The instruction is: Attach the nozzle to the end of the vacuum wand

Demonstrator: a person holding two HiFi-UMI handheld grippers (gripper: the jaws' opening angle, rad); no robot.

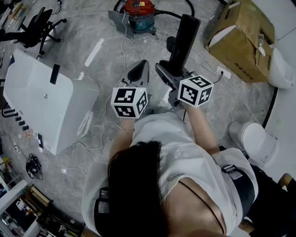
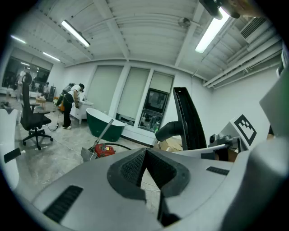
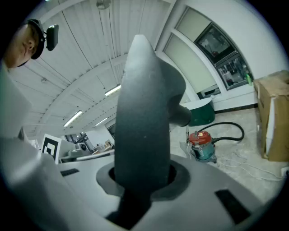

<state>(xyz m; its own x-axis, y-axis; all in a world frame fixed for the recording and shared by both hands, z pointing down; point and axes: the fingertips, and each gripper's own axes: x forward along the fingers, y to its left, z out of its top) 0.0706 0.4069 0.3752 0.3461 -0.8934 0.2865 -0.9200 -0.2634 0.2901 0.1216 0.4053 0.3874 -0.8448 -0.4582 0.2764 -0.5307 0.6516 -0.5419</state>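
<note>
Right hand-held gripper (image 3: 142, 180) is clamping the tall nozzle (image 3: 144, 113) by its base; left hand-held gripper (image 2: 144, 167) is sitting closed, empty. When pushed on, the nozzle risks pivoting loose.

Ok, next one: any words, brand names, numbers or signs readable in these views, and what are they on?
No legible text in any view.
Left marker cube and right marker cube: black-and-white square patterns, no letters.
Red vacuum cleaner: any label too small to read.
Cardboard box: any print too blurred to read.
Nozzle: no print visible.
</note>
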